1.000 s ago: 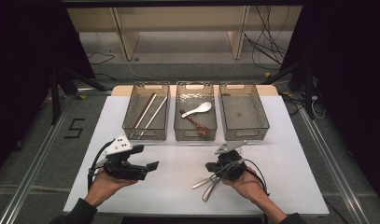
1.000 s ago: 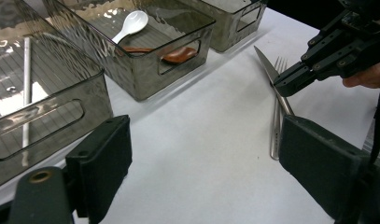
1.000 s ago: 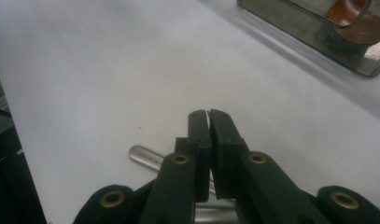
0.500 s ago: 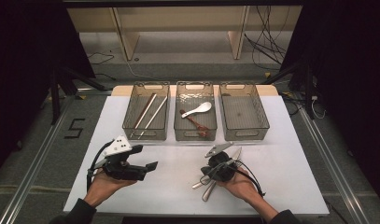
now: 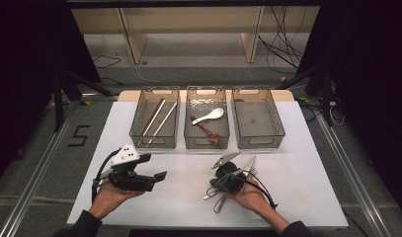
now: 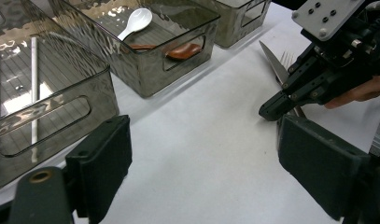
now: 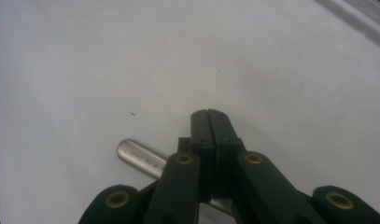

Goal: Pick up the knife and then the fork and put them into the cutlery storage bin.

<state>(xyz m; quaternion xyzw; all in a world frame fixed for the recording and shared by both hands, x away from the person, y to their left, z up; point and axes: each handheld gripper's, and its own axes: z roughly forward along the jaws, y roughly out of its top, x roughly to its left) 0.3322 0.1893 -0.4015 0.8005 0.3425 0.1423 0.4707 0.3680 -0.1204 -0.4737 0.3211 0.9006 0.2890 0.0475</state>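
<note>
Beneath the right hand-held gripper (image 7: pixel 209 114) lies a metal handle (image 7: pixel 141 158); jaws closed.

Right tool (image 5: pixel 227 174) over cutlery (image 5: pixel 232 183), left tool (image 5: pixel 145 170) apart, three bins (image 5: pixel 256 143) behind

Three bins in a row at 12 o'clock on the surface (image 5: pixel 287 163): left bin (image 5: pixel 154 118) holds two chopsticks (image 5: pixel 159 120), middle bin (image 5: pixel 206 118) holds a spoon (image 5: pixel 208 116) over a second utensil (image 5: pixel 206 131), right bin (image 5: pixel 258 118). Cutlery pile (image 5: pixel 238 180) at 5 o'clock, under the right gripper (image 5: pixel 223 174). Left gripper (image 5: pixel 161 174) at 7 o'clock.
</note>
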